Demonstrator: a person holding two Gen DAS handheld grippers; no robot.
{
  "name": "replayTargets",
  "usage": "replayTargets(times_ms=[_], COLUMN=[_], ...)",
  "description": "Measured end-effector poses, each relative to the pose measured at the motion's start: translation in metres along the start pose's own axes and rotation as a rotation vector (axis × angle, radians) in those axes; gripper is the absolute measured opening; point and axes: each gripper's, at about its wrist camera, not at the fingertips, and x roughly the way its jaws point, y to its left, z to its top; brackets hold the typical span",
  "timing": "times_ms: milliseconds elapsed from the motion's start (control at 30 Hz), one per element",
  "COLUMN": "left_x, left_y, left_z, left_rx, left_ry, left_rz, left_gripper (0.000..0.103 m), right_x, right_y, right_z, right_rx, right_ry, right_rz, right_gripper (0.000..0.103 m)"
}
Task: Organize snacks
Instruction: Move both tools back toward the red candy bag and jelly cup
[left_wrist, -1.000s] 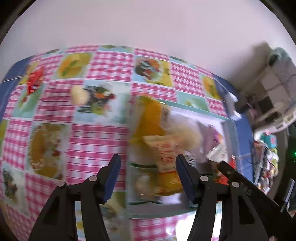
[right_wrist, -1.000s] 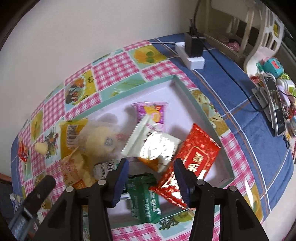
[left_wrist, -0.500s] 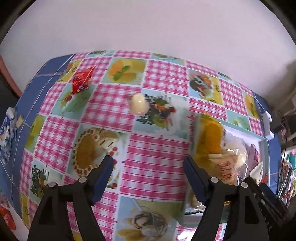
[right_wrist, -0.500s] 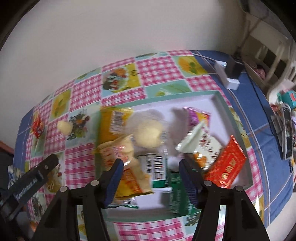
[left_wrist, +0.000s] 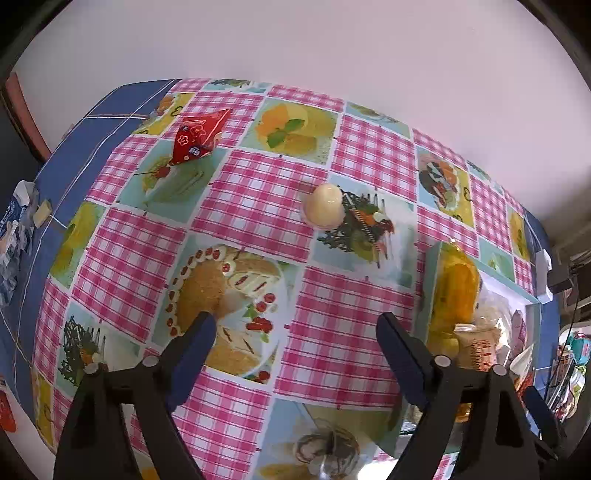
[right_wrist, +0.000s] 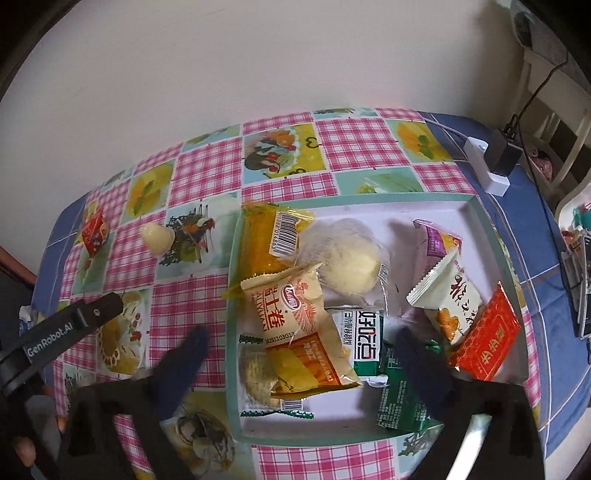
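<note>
Both grippers' fingers (left_wrist: 195, 332) spread empty; most snacks fill the tray (right_wrist: 484, 221), while a pale jelly cup (left_wrist: 325, 206) and red packet (left_wrist: 197, 134) wait outside.

On the tablecloth (left_wrist: 258, 206) the tray (right_wrist: 491, 236) sits to the right with the snack packets (right_wrist: 295, 317) heaped inside it, while the pudding cup (left_wrist: 325, 205) stands outside to its left and the triangular packet (left_wrist: 197, 134) lies farther left, toward the wall
</note>
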Motion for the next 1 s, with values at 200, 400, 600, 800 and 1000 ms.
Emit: replayTargets(times_ms=[200,400,600,800,1000], left_x=[0.004,0.002,0.002,0.001,0.005], left_y=[0.007,0.009,0.015,0.022,0.04], left_z=[0.002,0.003,0.007,0.015,0.034], left_rx=[-0.013,-0.006,-0.012,-0.024,-0.034], left_ry=[-0.001,-0.023,-0.049,-0.093,-0.107], left_rz=[-0.009,-0.007,-0.03,-0.059,-0.099], left_gripper=[0.098,0.098,0.098,0.098,0.098], right_x=[0.001,-0.002,-0.001,-0.003,-0.005], right_y=[0.005,0.008,0.009,0.015,0.033], right_z=[-0.001,0.001,0.003,0.006,0.014], right_rx=[-0.012,-0.012,0.011,0.004,-0.038], right_ry=[-0.003,-0.024,-0.043,-0.075,-0.114], right_rz=[-0.004,0.007,0.023,0.03,0.046], right_gripper=[0.103,0.103,0.103,0.103,0.103])
